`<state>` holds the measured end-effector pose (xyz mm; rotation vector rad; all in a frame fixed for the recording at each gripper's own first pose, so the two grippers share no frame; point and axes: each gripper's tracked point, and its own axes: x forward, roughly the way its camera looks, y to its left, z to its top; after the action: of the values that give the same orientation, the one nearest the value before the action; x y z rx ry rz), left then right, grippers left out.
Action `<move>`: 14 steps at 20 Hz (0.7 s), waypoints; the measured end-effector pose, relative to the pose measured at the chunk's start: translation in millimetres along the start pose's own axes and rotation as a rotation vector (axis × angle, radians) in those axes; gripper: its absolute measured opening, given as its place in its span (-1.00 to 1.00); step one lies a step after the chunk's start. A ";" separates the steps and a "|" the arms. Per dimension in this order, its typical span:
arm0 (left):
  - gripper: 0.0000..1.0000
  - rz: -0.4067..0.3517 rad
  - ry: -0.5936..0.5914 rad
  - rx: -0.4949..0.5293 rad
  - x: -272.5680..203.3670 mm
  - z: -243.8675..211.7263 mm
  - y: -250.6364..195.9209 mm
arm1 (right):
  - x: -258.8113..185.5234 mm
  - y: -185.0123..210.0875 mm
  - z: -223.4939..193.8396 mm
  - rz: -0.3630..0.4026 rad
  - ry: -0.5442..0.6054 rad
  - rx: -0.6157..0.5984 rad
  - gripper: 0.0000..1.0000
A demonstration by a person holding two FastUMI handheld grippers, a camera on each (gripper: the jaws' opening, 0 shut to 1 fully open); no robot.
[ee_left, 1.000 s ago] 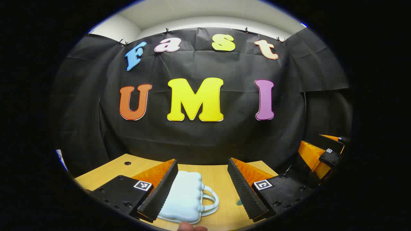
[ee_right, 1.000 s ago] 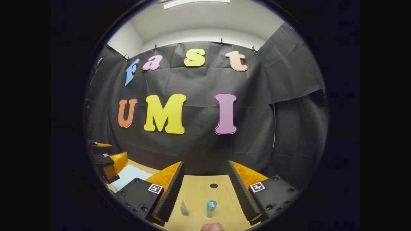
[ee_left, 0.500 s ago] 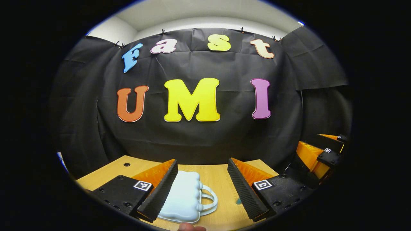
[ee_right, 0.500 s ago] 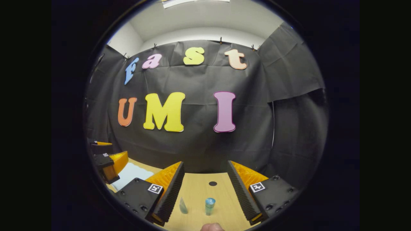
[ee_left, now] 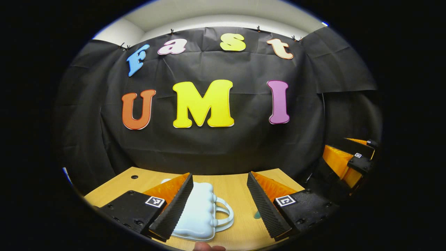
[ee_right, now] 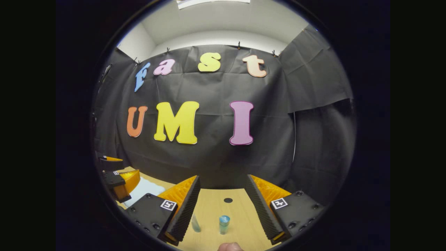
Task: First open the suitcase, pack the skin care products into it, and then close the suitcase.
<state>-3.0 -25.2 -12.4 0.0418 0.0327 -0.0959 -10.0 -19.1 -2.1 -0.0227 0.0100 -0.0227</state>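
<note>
In the left gripper view a pale blue suitcase (ee_left: 197, 214) with a looped handle lies shut on the wooden table (ee_left: 233, 190), partly behind my left finger. My left gripper (ee_left: 220, 205) hangs open just above it, its jaws wide apart. In the right gripper view a small blue-capped bottle (ee_right: 224, 224) stands upright on the table, and a clear teal tube (ee_right: 195, 223) stands to its left. My right gripper (ee_right: 220, 206) is open over both, touching neither. The suitcase (ee_right: 143, 190) shows at the left there, with the left gripper (ee_right: 120, 181) above it.
The black cloth wall closes the table's far side in both views. A small round hole (ee_right: 228, 200) sits in the tabletop beyond the bottle, another (ee_left: 134, 177) at the far left. The right gripper (ee_left: 348, 162) shows at the right edge of the left gripper view.
Both views have tilted down slightly, so the table, suitcase, bottle and tube sit a little higher in frame. Nothing has been gripped or shifted.
</note>
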 end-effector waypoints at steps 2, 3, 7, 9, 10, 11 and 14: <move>0.97 -0.048 0.007 0.054 4.3 -3.8 -7.4 | -0.8 -12.8 -4.1 -0.017 0.008 -0.015 0.58; 0.97 -0.078 0.028 0.111 7.3 -12.4 -13.2 | -2.1 -19.9 -5.4 -0.031 0.012 -0.014 0.58; 0.98 -0.199 0.192 0.281 22.1 -70.8 -29.1 | -6.9 -45.2 -24.5 -0.090 0.056 -0.008 0.58; 0.94 -0.209 0.282 0.359 26.5 -104.8 -23.8 | -11.3 -53.0 -38.2 -0.107 0.095 -0.017 0.58; 0.94 -0.217 0.328 0.402 30.2 -117.7 -22.1 | -13.9 -59.2 -43.3 -0.118 0.108 -0.023 0.59; 0.94 -0.222 0.359 0.451 34.9 -129.8 -20.7 | -18.3 -65.7 -45.0 -0.130 0.116 -0.024 0.59; 0.95 -0.268 0.470 0.614 35.1 -172.8 -22.8 | -24.8 -83.4 -53.5 -0.157 0.134 -0.039 0.60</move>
<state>24.4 -43.8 -187.1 0.6748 0.4788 -0.3600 -37.2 -103.1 -53.5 -0.0613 0.1430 -0.1812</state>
